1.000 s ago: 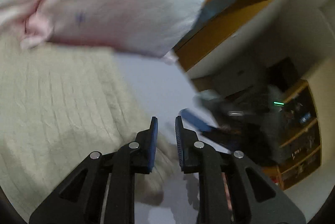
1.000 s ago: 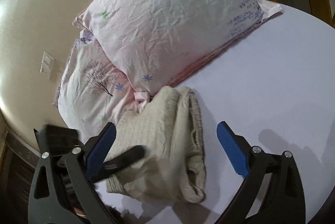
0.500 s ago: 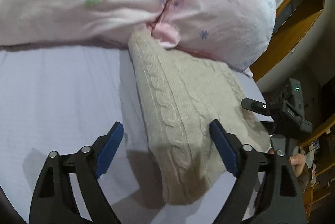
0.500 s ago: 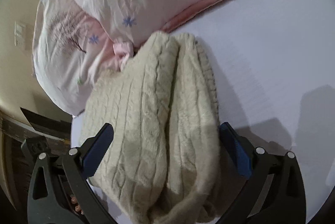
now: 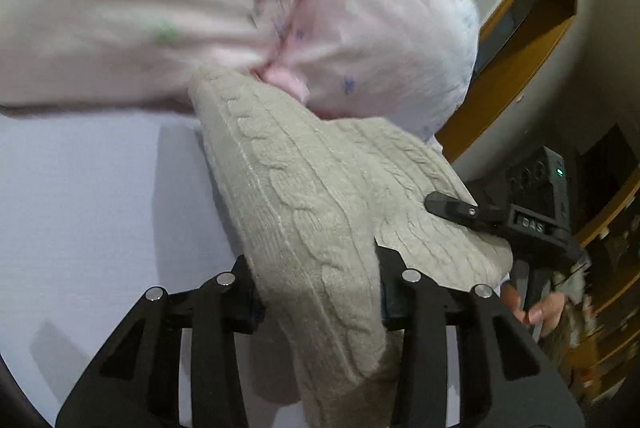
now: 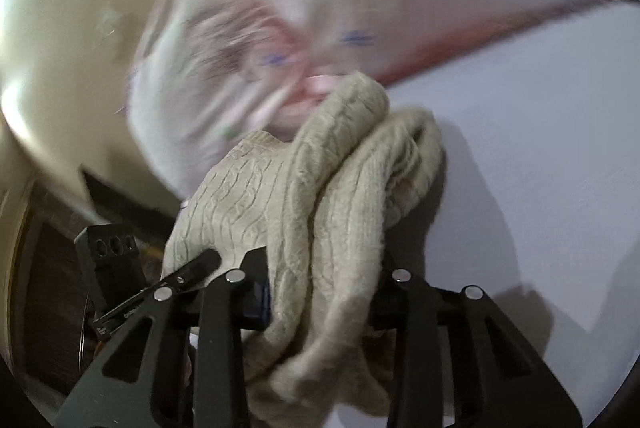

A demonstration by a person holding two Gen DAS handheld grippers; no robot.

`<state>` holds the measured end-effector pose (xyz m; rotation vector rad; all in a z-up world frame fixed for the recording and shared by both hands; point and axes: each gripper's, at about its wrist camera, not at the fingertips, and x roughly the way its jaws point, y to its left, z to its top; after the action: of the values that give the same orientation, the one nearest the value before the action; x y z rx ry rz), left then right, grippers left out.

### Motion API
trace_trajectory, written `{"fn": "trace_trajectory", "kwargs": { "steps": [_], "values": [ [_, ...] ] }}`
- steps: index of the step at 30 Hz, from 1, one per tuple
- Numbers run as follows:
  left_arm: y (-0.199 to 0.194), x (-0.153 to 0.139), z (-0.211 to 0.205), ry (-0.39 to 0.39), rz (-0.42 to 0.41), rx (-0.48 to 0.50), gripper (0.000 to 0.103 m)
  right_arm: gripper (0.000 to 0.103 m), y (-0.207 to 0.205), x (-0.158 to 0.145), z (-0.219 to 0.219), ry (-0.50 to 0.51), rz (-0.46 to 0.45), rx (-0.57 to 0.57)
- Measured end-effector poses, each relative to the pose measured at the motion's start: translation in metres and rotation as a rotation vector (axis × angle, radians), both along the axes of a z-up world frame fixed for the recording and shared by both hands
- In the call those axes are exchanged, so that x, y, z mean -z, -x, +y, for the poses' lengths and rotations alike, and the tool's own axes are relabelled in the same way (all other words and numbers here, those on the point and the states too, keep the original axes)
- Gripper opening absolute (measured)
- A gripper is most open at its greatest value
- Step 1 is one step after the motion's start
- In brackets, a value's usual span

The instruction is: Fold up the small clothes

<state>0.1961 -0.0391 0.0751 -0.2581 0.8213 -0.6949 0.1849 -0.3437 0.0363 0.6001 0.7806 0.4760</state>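
Left gripper (image 5: 318,302) and right gripper (image 6: 320,302) are each clamping the folded beige cable-knit sweater (image 5: 320,196) (touching blurred pink floral pillows (image 5: 224,8)).

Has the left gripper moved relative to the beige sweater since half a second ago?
Yes. The left gripper moved forward onto the sweater, toward the pink pillows, and closed on its near edge.

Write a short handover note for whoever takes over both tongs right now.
Left tongs: shut on the folded beige cable-knit sweater.
Right tongs: shut on the same sweater's doubled-over bundle.
Location: sweater on the pale lilac bedsheet, its far end against the pink floral pillows.
Done: sweater folded into a compact bundle.
Left: set it flat, release, tidy edges.
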Motion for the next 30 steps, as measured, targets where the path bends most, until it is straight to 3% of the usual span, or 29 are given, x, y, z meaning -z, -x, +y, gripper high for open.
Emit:
{"fn": "trace_trajectory", "kwargs": {
  "steps": [1, 3, 4, 5, 7, 10, 12, 14, 15, 18, 21, 23, 26, 30],
  "values": [
    [0.004, -0.001, 0.007, -0.035, -0.018, -0.014, 0.048, 0.044, -0.005, 0.001, 0.012, 0.048, 0.01, -0.009],
    [0.011, 0.003, 0.02, -0.2, -0.073, -0.084, 0.056, 0.051, -0.009, -0.002, 0.036, 0.281, 0.002, 0.066],
    [0.013, 0.006, 0.023, -0.251, -0.076, -0.111, 0.057, 0.055, -0.004, -0.009, 0.045, 0.406, -0.043, 0.141],
    [0.018, 0.009, 0.031, -0.295, -0.073, -0.143, 0.06, 0.056, 0.003, -0.016, 0.05, 0.448, -0.088, 0.178],
    [0.031, 0.006, 0.043, -0.318, -0.12, -0.191, 0.065, 0.056, 0.025, -0.035, 0.053, 0.385, -0.198, 0.184],
    [0.05, -0.005, 0.043, -0.321, -0.185, -0.208, 0.074, 0.056, 0.03, -0.04, 0.071, 0.336, -0.232, 0.068],
    [0.061, -0.009, 0.037, -0.313, -0.201, -0.207, 0.077, 0.057, 0.02, -0.024, 0.097, 0.377, -0.19, -0.04],
    [0.064, -0.009, 0.027, -0.332, -0.193, -0.214, 0.083, 0.057, 0.0, 0.004, 0.113, 0.545, -0.04, -0.017],
    [0.068, -0.008, 0.025, -0.354, -0.188, -0.225, 0.085, 0.057, -0.002, 0.012, 0.11, 0.547, -0.032, 0.007],
    [0.085, -0.002, 0.03, -0.473, -0.167, -0.289, 0.098, 0.057, 0.025, -0.002, 0.091, 0.501, -0.065, 0.087],
    [0.1, 0.011, 0.039, -0.544, -0.141, -0.317, 0.102, 0.101, 0.071, -0.014, 0.085, 0.53, -0.16, 0.162],
    [0.104, 0.02, 0.041, -0.548, -0.099, -0.304, 0.102, 0.101, 0.094, -0.01, 0.087, 0.553, -0.17, 0.178],
    [0.105, 0.036, 0.039, -0.551, -0.043, -0.29, 0.102, 0.101, 0.117, 0.013, 0.101, 0.637, -0.101, 0.19],
    [0.103, 0.052, 0.034, -0.591, 0.017, -0.298, 0.102, 0.101, 0.111, 0.043, 0.137, 0.679, -0.021, 0.144]
  ]
}}
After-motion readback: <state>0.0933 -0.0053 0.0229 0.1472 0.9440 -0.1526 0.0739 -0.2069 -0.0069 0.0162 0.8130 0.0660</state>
